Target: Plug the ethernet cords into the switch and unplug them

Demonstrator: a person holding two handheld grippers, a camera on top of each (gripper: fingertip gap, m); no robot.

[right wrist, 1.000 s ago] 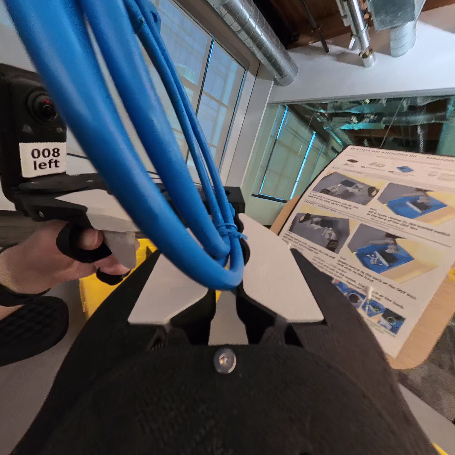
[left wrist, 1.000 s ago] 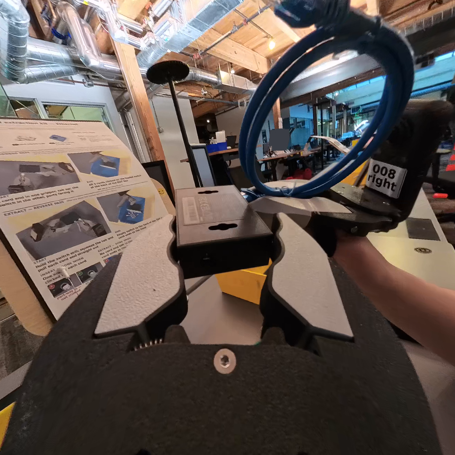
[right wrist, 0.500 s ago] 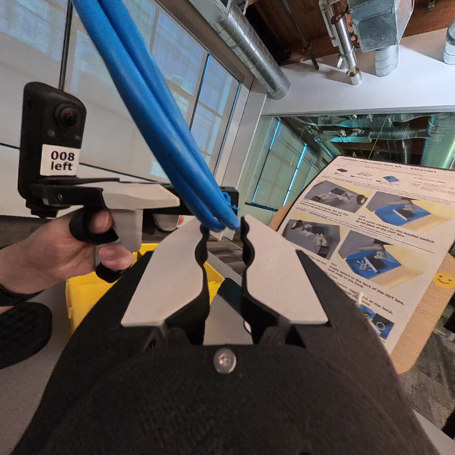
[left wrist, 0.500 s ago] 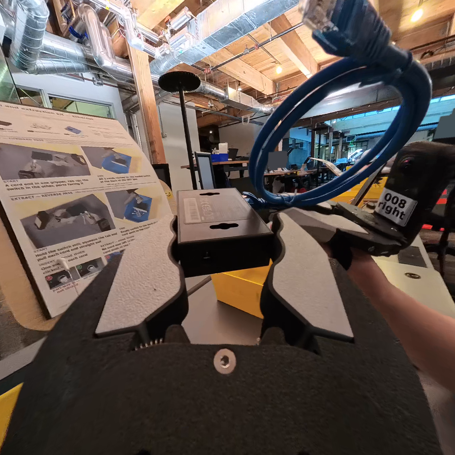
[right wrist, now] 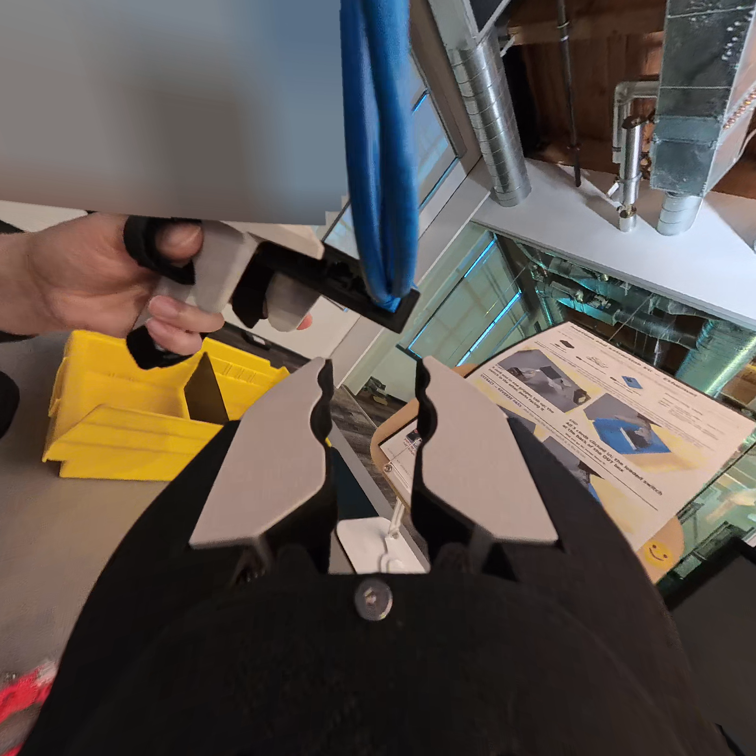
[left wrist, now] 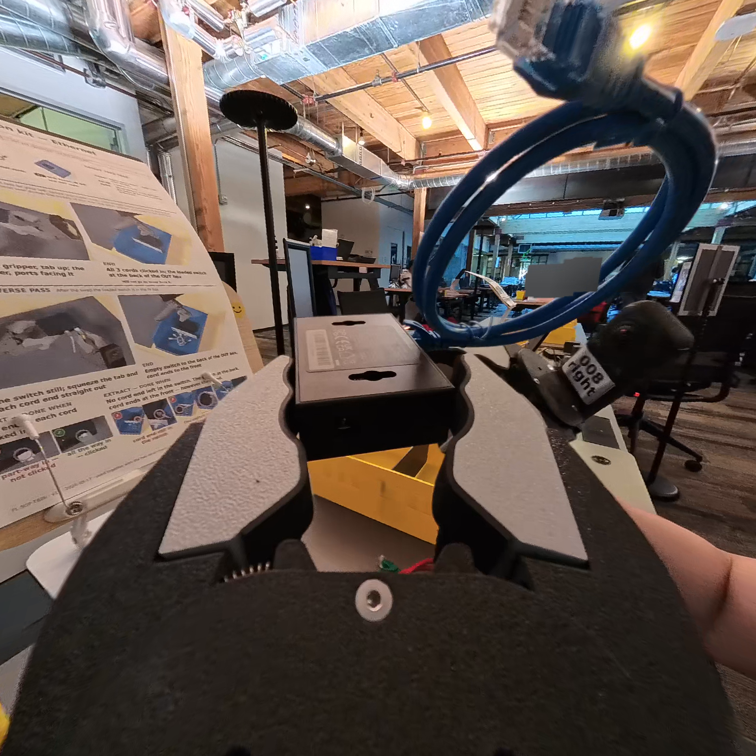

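My left gripper (left wrist: 374, 362) is shut on the black switch (left wrist: 360, 360) and holds it flat in the air. A coiled blue ethernet cord (left wrist: 675, 229) stands up from the switch's far side, where one end meets it. Its free plug (left wrist: 527, 24) sticks out at the top. My right gripper (right wrist: 372, 368) is open and empty, below and apart from the switch (right wrist: 394, 317) and the cord (right wrist: 380, 163). In the left wrist view only the right gripper's body (left wrist: 572, 380) shows, right of the switch.
A yellow bin (right wrist: 122, 409) with a black divider sits on the grey table (right wrist: 61, 532); it also shows under the switch in the left wrist view (left wrist: 368, 487). An instruction board (left wrist: 82, 327) stands at the left, seen at the right in the right wrist view (right wrist: 613, 429). A hand (right wrist: 82, 278) holds the left gripper. Tip to tip, the grippers are about 6 cm apart.
My right gripper has opened, let go of the blue cord and drawn back and down from the switch. The cord stays at the switch. The left gripper keeps its hold.
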